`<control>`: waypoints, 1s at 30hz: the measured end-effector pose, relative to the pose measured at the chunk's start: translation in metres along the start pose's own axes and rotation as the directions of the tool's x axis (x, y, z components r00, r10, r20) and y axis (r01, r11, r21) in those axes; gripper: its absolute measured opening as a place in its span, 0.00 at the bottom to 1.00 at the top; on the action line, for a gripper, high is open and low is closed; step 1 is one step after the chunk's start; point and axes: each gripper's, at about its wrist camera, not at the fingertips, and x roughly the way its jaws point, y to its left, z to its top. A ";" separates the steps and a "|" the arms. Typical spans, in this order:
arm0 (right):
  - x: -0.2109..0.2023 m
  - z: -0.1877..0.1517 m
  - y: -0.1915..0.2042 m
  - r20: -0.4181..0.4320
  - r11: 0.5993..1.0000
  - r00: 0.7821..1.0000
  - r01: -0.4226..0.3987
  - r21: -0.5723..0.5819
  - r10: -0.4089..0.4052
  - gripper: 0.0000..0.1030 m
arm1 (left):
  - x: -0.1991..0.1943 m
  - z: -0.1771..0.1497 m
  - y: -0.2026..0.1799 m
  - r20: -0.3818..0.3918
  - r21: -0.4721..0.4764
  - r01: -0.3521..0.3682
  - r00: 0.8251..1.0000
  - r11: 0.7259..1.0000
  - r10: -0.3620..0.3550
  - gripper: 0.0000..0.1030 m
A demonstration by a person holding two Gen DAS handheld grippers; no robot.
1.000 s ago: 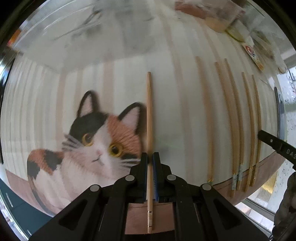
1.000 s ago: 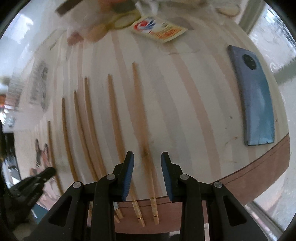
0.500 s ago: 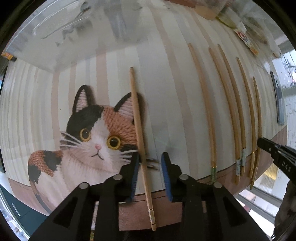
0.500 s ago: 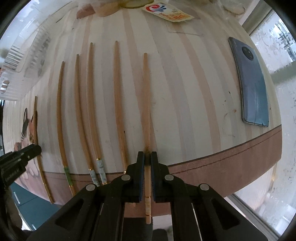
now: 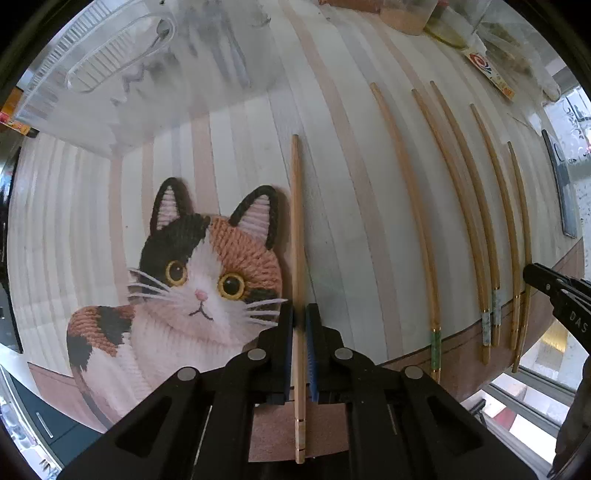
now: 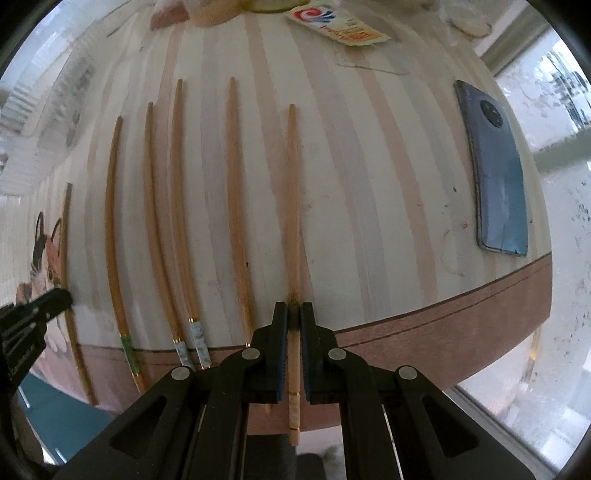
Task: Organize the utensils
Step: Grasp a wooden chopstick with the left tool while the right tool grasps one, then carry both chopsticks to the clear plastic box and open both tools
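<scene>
The left gripper [image 5: 300,317] points down at the striped cloth-covered table [image 5: 332,155], its jaws pressed onto a plain pale wooden chopstick [image 5: 297,236] that lies along the right edge of a flat woven calico-cat mat [image 5: 192,280] near the table's near edge, its butt end reaching past the brown hem. The right gripper [image 6: 294,314] also points down, its jaws pinching the rightmost wooden chopstick [image 6: 293,206], whose butt end likewise overhangs the near edge. To the left of that stick 4 more wooden chopsticks lie side by side, roughly parallel: 1 plain [image 6: 236,206], 2 with pale marbled grey bands [image 6: 173,236] close together, and 1 with a green band [image 6: 112,236]. A blue smartphone [image 6: 495,173] lies face down toward the table's right edge, well apart from the sticks. A clear plastic lidded container [image 5: 122,66] sits at the far left corner, and a red-and-white printed packet [image 6: 338,26] lies near the far edge.
</scene>
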 end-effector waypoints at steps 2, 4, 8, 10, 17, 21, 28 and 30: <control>-0.001 -0.004 0.001 0.016 1.000 1.000 -0.001 0.028 0.001 0.06 | -0.007 -0.001 -0.003 0.029 0.013 -0.014 0.999 1.000 0.014 0.04; -0.004 -0.006 0.004 0.018 0.999 1.000 -0.018 0.038 0.017 0.06 | -0.019 0.000 -0.006 0.060 0.022 -0.023 0.998 1.000 0.021 0.04; -0.019 -0.004 0.003 0.067 0.998 0.998 -0.024 0.055 0.020 0.06 | -0.045 0.007 -0.016 0.136 0.047 -0.039 0.990 0.998 0.032 0.04; -0.032 -0.003 0.001 0.110 0.997 0.994 -0.031 0.074 0.023 0.06 | -0.062 0.012 -0.022 0.182 0.059 -0.046 0.983 0.997 0.034 0.04; -0.098 0.016 -0.001 0.248 0.993 0.966 -0.092 0.079 0.070 0.06 | -0.124 0.038 -0.022 0.315 0.072 -0.013 0.949 0.997 -0.010 0.04; -0.134 0.037 -0.003 0.306 0.990 0.946 -0.131 0.047 0.110 0.06 | -0.168 0.055 -0.020 0.402 0.079 0.006 0.915 0.997 -0.037 0.04; -0.184 0.080 0.041 0.379 0.979 0.904 -0.196 -0.049 0.200 0.06 | -0.224 0.095 0.015 0.498 0.023 0.004 0.867 1.000 -0.015 0.04; -0.190 0.096 0.059 0.384 0.973 0.894 -0.219 -0.079 0.232 0.06 | -0.233 0.108 0.031 0.513 -0.012 0.000 0.859 1.000 0.006 0.04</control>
